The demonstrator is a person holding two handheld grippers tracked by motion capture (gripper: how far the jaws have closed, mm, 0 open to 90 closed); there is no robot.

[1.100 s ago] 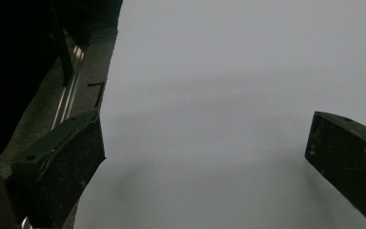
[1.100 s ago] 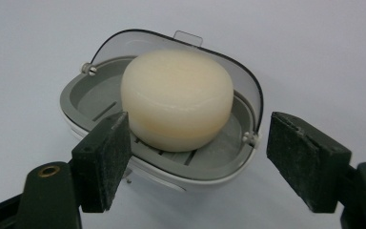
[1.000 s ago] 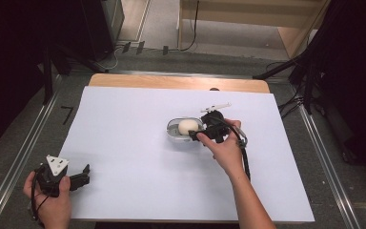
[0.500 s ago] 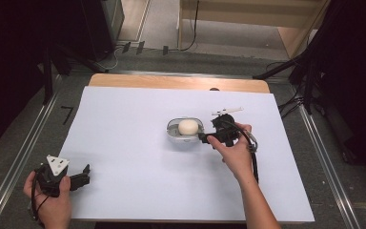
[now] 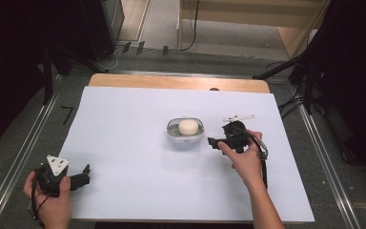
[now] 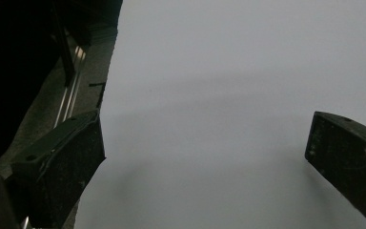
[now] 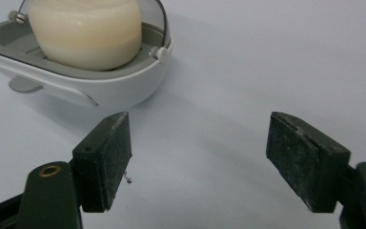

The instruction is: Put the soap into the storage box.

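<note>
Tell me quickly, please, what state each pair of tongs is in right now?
Left tongs: open, holding nothing, over bare white table.
Right tongs: open, holding nothing, just clear of the soap dish.

Setting is read as a lab or recording studio, not a home. The wooden desk (image 5: 178, 82) is covered by a plain white sheet (image 5: 124, 143) and flanked by metal rails (image 5: 24, 152) set on grey flooring. Dark curtains (image 5: 19, 57) are hung at both sides. Loose cables (image 5: 190, 28) and black stand legs (image 5: 310, 67) are seen on the floor behind, near a bare wooden frame (image 5: 248, 24). A small black tape mark (image 5: 67, 114) is noted left of the sheet.
</note>
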